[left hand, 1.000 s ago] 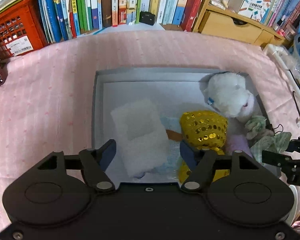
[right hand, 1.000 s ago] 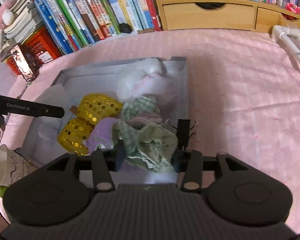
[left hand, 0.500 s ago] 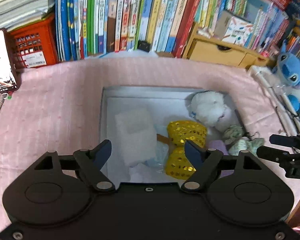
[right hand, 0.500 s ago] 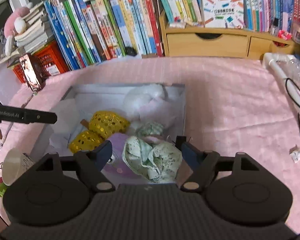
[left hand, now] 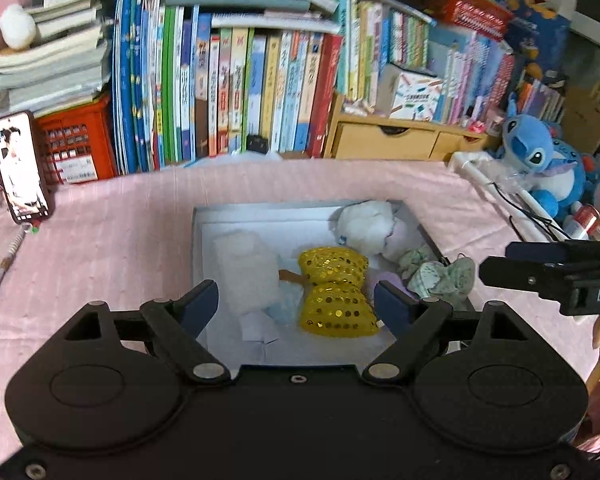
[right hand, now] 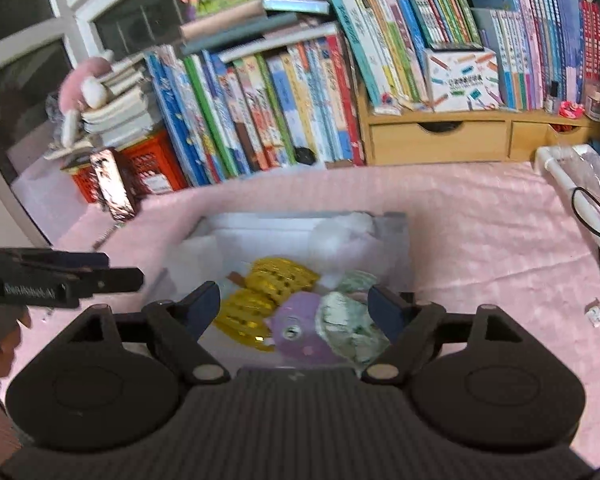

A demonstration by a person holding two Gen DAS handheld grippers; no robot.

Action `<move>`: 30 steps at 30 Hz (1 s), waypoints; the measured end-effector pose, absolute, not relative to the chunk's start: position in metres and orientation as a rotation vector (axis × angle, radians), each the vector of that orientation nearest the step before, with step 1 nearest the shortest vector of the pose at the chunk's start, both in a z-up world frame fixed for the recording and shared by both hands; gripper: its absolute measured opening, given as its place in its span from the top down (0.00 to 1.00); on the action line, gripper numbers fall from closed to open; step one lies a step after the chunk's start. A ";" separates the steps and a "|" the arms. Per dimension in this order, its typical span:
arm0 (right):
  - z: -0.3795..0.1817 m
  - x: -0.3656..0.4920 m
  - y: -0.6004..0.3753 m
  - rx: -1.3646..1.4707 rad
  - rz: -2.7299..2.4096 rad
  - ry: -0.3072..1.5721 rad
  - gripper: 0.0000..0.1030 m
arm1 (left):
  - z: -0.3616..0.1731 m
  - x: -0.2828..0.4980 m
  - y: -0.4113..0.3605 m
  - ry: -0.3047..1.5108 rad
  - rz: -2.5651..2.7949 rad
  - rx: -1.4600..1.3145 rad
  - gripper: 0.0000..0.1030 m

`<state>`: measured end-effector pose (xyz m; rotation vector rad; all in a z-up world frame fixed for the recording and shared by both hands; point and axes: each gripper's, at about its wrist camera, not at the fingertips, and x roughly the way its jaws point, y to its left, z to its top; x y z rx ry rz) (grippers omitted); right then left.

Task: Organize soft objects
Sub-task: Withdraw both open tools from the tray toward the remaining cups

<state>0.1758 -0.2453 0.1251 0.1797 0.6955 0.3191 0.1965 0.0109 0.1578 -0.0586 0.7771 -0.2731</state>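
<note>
We find both claws empty and lifted back from the grey box (left hand: pixel 198 240). The left claw (left hand: pixel 296 300) has its jaws still spreading, nothing between them; a second ago it hung low over the white foam block (left hand: pixel 246 264). The right claw (right hand: pixel 294 300) is likewise opening, having let go of the green checked cloth (right hand: pixel 348 320), which now lies in the box at its 5 o'clock corner.

We judge that placement done. The box holds the soft objects: yellow sequin bow (left hand: pixel 334 292) at centre, purple plush (right hand: pixel 300 332) beside the cloth, white plush (left hand: pixel 364 224) at 1 o'clock.

Outward, the pink surface (left hand: pixel 112 248) carries a phone (left hand: pixel 20 168) at 10 o'clock and a white pipe (right hand: pixel 564 184) with cable at 3 o'clock. Books (left hand: pixel 220 92) stand behind. A blue plush (left hand: pixel 536 160) at 2 o'clock remains outside; nothing obstructs the box.
</note>
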 end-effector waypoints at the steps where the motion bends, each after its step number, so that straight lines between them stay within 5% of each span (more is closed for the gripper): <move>1: 0.126 0.173 -0.242 0.183 0.328 0.686 0.13 | 0.159 0.190 0.011 0.765 -0.275 -0.062 0.18; 30: 0.116 0.075 -0.155 -0.027 0.452 0.448 0.00 | 0.142 0.058 0.075 0.580 -0.160 -0.122 0.12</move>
